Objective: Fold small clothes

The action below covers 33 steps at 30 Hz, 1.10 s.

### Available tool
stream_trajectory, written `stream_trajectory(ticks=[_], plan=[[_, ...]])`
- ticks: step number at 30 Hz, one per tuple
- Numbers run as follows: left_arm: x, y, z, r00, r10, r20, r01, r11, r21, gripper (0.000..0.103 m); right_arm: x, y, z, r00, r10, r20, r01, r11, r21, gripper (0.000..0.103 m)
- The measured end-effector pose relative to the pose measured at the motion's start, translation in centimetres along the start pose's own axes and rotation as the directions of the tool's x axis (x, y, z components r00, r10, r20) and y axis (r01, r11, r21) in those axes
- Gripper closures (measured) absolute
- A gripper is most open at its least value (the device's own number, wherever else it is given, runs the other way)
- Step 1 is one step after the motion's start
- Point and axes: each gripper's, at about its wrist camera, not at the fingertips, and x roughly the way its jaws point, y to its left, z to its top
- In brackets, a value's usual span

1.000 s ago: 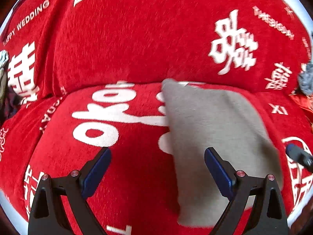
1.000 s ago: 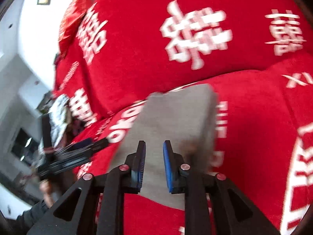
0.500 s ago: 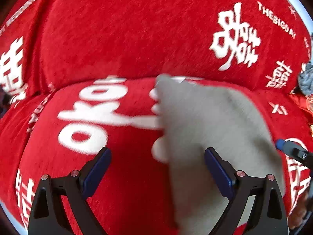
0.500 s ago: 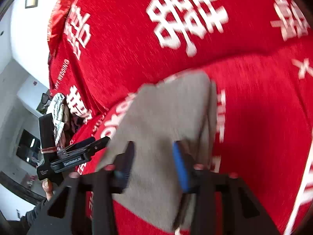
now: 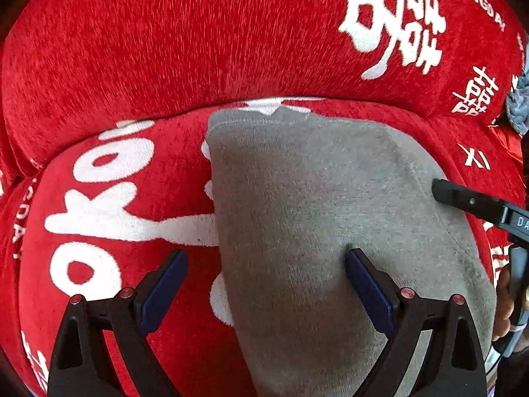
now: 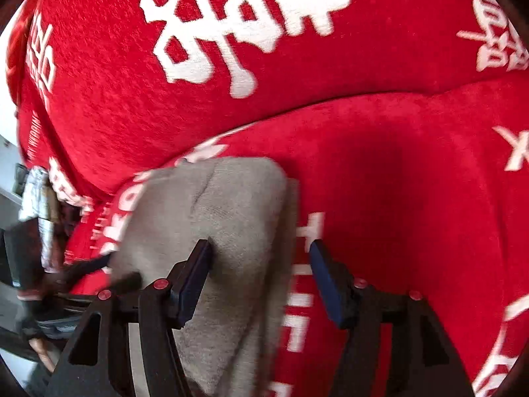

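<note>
A grey folded cloth (image 5: 314, 215) lies flat on the red seat cushion (image 5: 99, 198) printed with white characters. My left gripper (image 5: 264, 258) hangs open just above it, and the cloth's left edge runs between its wide-spread fingers. In the right wrist view the cloth (image 6: 231, 218) looks blurred. My right gripper (image 6: 261, 248) is over its right edge with the jaws opening. The folded edge lies between the fingers, which do not pinch it. One right finger (image 5: 463, 198) shows at the cloth's right side in the left wrist view.
The red backrest (image 5: 198, 39) rises right behind the cloth. A grey-blue knitted item (image 5: 519, 106) sits at the sofa's far right. A silvery patterned bundle (image 6: 36, 198) lies at the left end. A person's hand (image 5: 502, 297) holds the right gripper.
Both grippers have sunk closer to the cloth. The right gripper went from nearly shut to wide apart and now straddles the cloth's right edge. The left stayed open.
</note>
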Motion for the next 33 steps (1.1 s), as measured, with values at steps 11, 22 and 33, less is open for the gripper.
stream_trajectory(ticks=[11,22,33], plan=[[-1.2,2.6,-3.5,0.958,-0.28,-0.056,0.274,0.956,-0.101,0.006,-3.9,0.8,-4.6,0.986,0.165,-0.002,-0.165,0.986,0.021,0.023],[0.2,0.4,-2.7,0.941,-0.33,-0.075,0.32,0.94,-0.12,0.037,0.9,1.6,-4.9,0.984,0.15,-0.1,-0.147,0.988,0.039,0.052],[-4.1,-1.9,-3.8,0.985,-0.172,0.012,0.171,0.985,0.015,0.051,-2.4,8.6,-6.2,1.0,-0.005,-0.017,0.002,0.984,-0.176,0.064]])
